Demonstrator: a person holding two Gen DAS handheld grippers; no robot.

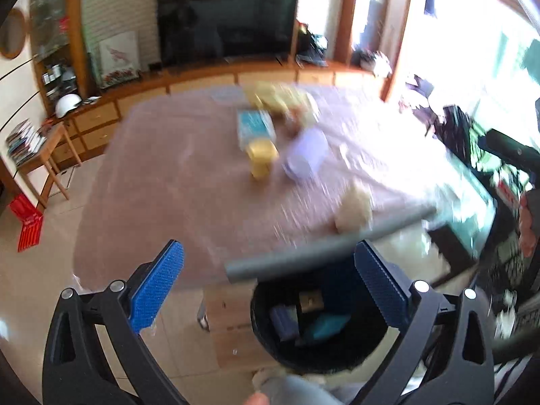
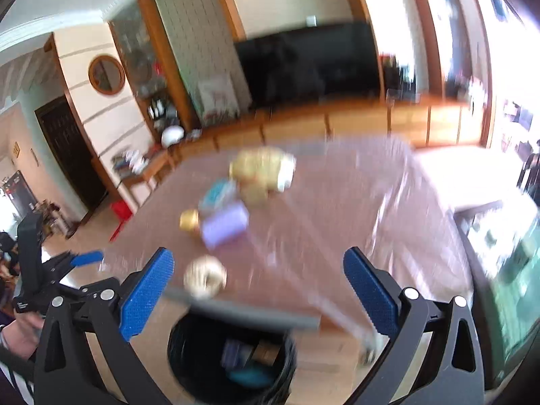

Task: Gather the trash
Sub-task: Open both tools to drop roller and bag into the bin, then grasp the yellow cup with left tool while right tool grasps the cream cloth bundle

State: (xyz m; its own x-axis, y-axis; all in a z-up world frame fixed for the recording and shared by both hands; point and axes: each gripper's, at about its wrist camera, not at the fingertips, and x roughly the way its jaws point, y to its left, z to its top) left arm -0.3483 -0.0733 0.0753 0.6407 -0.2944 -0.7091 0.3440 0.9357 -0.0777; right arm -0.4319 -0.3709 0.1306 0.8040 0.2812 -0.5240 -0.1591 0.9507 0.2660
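Observation:
A black trash bin (image 1: 317, 330) stands on the floor below the near edge of the table (image 1: 175, 202); it also shows in the right wrist view (image 2: 233, 354), holding several pieces of trash. A grey tube (image 1: 324, 246) is in the air over the bin's rim, blurred, touching neither gripper; it also shows in the right wrist view (image 2: 249, 310). My left gripper (image 1: 270, 287) is open and empty above the bin. My right gripper (image 2: 260, 290) is open and empty above it too. A crumpled pale wad (image 1: 352, 209) lies near the table edge, seen also from the right (image 2: 206, 275).
On the table's pink cloth sit a lilac container (image 1: 305, 155), a yellow cup (image 1: 260, 157), a blue box (image 1: 254, 125) and yellow packets (image 1: 280, 99). A TV (image 1: 226, 23) on a wooden cabinet is behind. A glass tank (image 2: 506, 246) stands at the right.

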